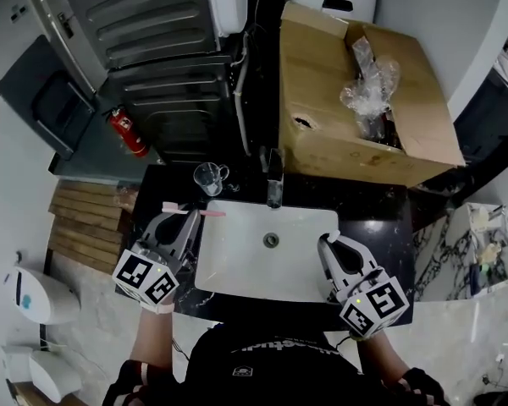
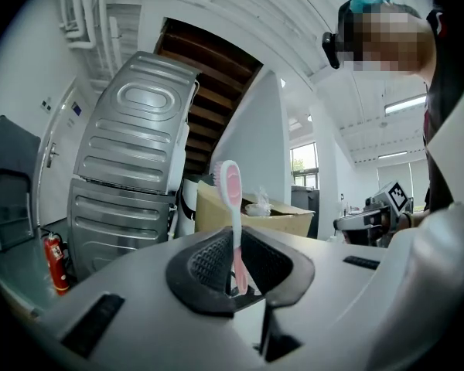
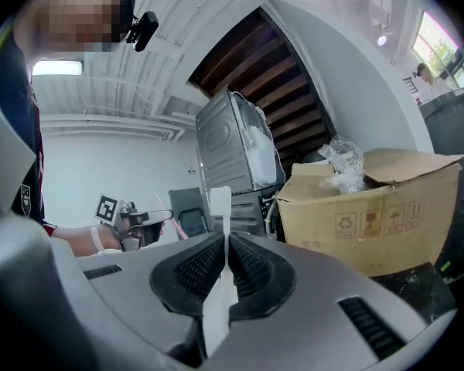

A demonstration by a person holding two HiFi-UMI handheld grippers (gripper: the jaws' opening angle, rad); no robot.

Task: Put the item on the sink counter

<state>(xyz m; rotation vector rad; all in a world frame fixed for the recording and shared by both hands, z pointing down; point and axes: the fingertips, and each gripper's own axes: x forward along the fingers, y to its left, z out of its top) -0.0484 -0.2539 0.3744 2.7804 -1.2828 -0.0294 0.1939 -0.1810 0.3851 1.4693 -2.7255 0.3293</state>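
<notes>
Wooden slats [image 1: 83, 227] lie on the floor at the far left, partly covered by the edge of the black desk [image 1: 165, 180]. A red fire extinguisher [image 1: 129, 133] stands beyond them, beside a grey ribbed metal machine [image 1: 144, 24] that the top edge cuts off.

Next comes the left gripper [image 1: 183, 220]. Its jaws are pressed onto the shaft of a pink and white toothbrush [image 1: 195, 212], which lies crosswise at the far left corner of the white sink [image 1: 237, 265]. From above its height over the desk cannot be judged. In the left gripper view the bristle head [image 2: 226, 178] stands clear above the jaws. The lower shaft sinks between the ribbed pads [image 2: 209, 261], and its end is hidden.

A clear glass cup [image 1: 209, 177] stands on the desk just behind the toothbrush. The tap [image 1: 275, 180] rises at the middle of the sink's back rim, above the drain [image 1: 272, 240].

On the right, the right gripper [image 1: 332, 245] sits over the sink's right edge. Its jaws are closed on a thin, flat white piece [image 3: 219, 205]. Only the squared top shows; the rest is buried between the pads, and what it is cannot be made out.

A cardboard box [image 1: 322, 117] fills the space behind the desk, with crumpled clear plastic [image 1: 368, 83] in its open top.
</notes>
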